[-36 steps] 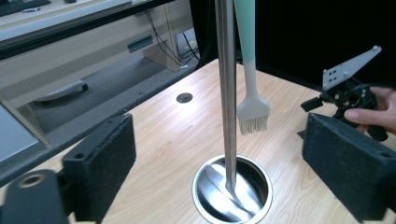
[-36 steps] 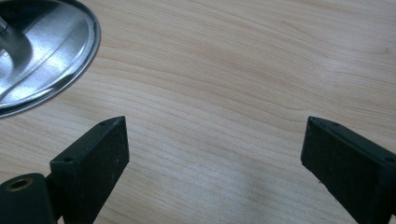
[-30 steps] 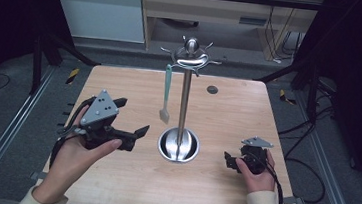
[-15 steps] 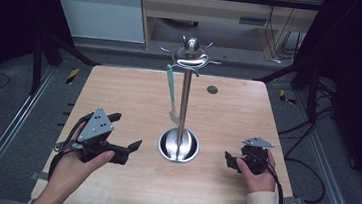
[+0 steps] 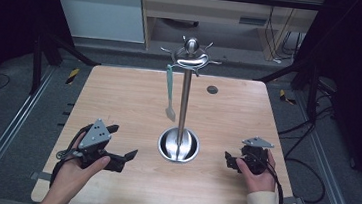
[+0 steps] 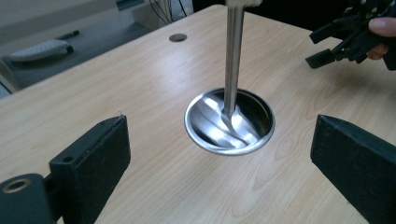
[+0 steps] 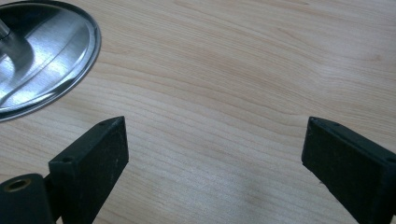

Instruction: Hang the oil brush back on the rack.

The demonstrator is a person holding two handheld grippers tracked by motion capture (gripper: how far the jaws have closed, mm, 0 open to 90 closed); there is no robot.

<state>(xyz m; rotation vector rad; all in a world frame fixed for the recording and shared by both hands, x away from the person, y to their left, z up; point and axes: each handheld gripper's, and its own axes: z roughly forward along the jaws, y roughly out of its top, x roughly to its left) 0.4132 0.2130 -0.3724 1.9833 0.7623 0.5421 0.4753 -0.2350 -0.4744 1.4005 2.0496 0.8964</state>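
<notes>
High view: steel stand (image 5: 184, 102) upright at the table (image 5: 119, 91) centre, spatula (image 5: 170, 93) hanging on its left side, long axis vertical. Left gripper (image 5: 123, 152), jaws spread and empty, near the front-left corner, likely the nearer. Right gripper (image 5: 230, 161), jaws spread and empty, by the front-right edge.

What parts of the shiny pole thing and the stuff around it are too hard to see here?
- Stand: top cut off by the left gripper view's upper edge.
- Hanging utensil: too small in the high view to tell its kind.
- Dish base: mostly cut off by the right gripper view's left edge.
</notes>
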